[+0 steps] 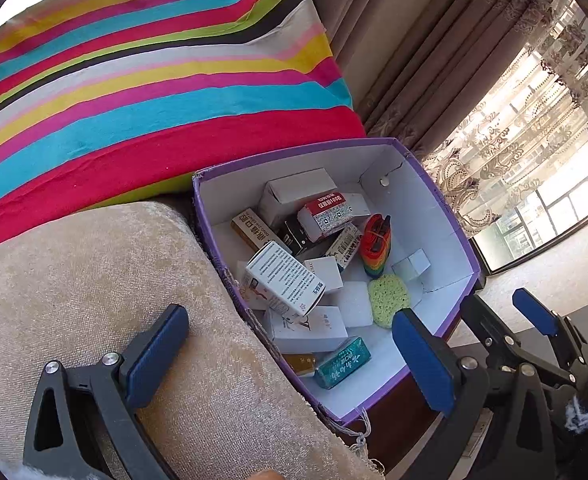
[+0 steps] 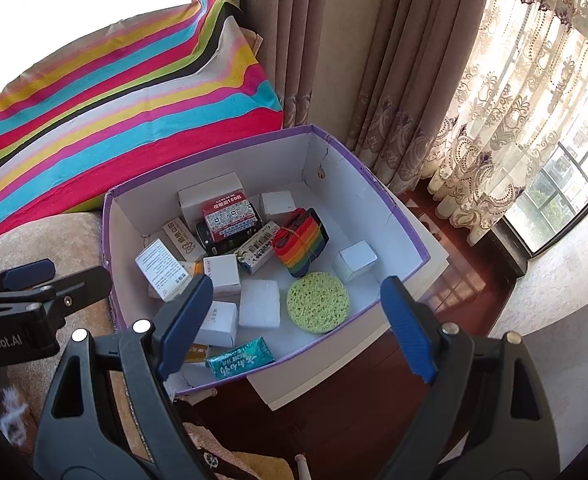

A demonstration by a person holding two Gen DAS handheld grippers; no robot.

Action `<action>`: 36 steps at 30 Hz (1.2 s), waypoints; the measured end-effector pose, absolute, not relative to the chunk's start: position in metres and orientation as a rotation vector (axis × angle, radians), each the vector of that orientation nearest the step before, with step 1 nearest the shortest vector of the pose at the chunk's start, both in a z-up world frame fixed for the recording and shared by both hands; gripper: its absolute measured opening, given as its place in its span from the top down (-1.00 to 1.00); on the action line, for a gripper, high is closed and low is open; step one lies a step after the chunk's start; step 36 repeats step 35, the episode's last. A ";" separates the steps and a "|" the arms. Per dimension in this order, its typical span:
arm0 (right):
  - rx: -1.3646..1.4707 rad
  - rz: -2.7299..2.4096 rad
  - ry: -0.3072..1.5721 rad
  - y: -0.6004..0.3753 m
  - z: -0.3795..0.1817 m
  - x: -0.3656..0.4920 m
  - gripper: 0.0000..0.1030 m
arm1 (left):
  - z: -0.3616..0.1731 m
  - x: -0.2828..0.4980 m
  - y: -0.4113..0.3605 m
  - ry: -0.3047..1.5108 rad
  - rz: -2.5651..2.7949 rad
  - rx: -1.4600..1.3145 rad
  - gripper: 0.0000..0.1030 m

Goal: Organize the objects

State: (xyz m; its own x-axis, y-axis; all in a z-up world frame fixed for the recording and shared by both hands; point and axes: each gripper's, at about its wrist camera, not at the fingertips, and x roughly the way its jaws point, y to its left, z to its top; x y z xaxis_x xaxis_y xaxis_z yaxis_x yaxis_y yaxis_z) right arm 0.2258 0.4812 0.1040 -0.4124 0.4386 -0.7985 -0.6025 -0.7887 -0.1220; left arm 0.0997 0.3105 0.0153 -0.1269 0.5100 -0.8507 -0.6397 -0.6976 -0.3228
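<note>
Box (image 2: 394, 216): purple outside, white inside, open at the top. Stands on a dark wooden stand beside the beige sofa arm (image 1: 93, 280), its near corner overhanging a white board. Striped cushion (image 1: 133, 80) behind it; curtains (image 2: 334, 60) to the far right.

Contents, near to far:
- Teal packet (image 2: 241, 358), flat, at the near wall.
- Green sponge (image 2: 318, 302), round, flat on the floor of the box, near right.
- White foam block (image 2: 259, 304), just left of the sponge.
- Small white cartons (image 2: 221, 274), several, left half, some leaning on each other.
- White carton with printed text (image 1: 283, 282), tilted, resting on others at the left.
- Rainbow strap roll (image 2: 300, 248), upright, centre.
- White cube (image 2: 354, 260), right of the roll, standing apart.
- Red and white carton (image 2: 229, 214), on top of the far heap.

Left tongs (image 1: 294, 354): released, spread wide, nothing between them, over the near left wall of the box.
Right tongs (image 2: 298, 324): released, empty, over the near edge, sponge and foam block just ahead.

Handling note, as a judgement: contents appear already gathered, so the step in hand is likely tidying or the next pick. Take free-standing pieces first, namely sponge, cube and teal packet. Come straight down and grip across the short sides. The leaning cartons may topple if nudged. Keep the two tongs apart, since they sit near each other.
</note>
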 end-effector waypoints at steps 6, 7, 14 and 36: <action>-1.206 2.187 0.282 0.483 0.099 0.226 -0.70 | 0.016 0.099 0.309 0.134 1.906 -1.363 -0.99; -1.207 2.190 0.290 0.482 0.098 0.227 -0.70 | 0.016 0.099 0.309 0.139 1.905 -1.363 -0.99; -1.211 2.182 0.271 0.482 0.098 0.225 -0.70 | 0.016 0.100 0.311 0.163 1.908 -1.362 -0.99; -1.232 2.137 0.283 0.488 0.090 0.226 -0.70 | 0.012 0.100 0.312 0.147 1.882 -1.340 -1.00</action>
